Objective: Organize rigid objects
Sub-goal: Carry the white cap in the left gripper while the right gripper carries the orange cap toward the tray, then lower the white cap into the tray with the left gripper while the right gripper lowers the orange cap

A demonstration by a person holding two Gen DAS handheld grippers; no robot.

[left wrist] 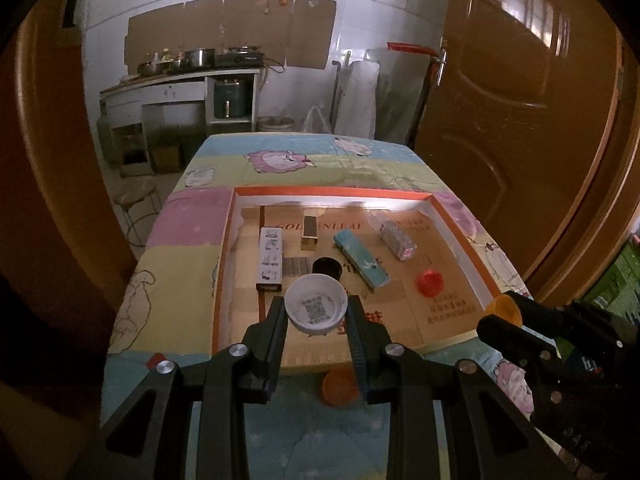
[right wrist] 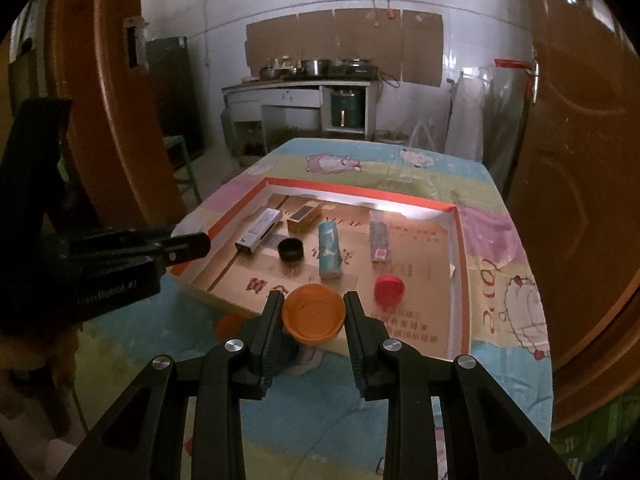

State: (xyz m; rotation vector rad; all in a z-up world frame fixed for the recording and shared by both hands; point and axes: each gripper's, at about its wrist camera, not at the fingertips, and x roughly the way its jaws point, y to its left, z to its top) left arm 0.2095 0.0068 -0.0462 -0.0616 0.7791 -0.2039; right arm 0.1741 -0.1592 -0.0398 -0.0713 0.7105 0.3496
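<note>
**White and orange caps held over the tray**

White plastic shows between the left tongs [left wrist: 317, 312]: a white cap [left wrist: 316, 309], open side up with a printed code inside, pinched at its rim by both pads above the near left part of the tray [left wrist: 226, 240]. The tray is a shallow cardboard box with an orange rim, lying on a bench [left wrist: 176, 280] covered in a cartoon-print cloth.

Inside the tray, from left to right: a white box [left wrist: 271, 258] lying flat, a small gold box [left wrist: 309, 232] further back, a black cap [left wrist: 327, 267] just beyond the white cap, a teal box [left wrist: 361, 258] set at a slant, a clear-wrapped packet [left wrist: 394, 238], and a red cap [left wrist: 429, 282].

On the cloth in front of the tray sits a loose orange cap [left wrist: 339, 386].

The right tongs [right wrist: 313, 315] grip a second orange cap [right wrist: 313, 314], hollow side up, over the tray's near edge, just left of the red cap.
</note>
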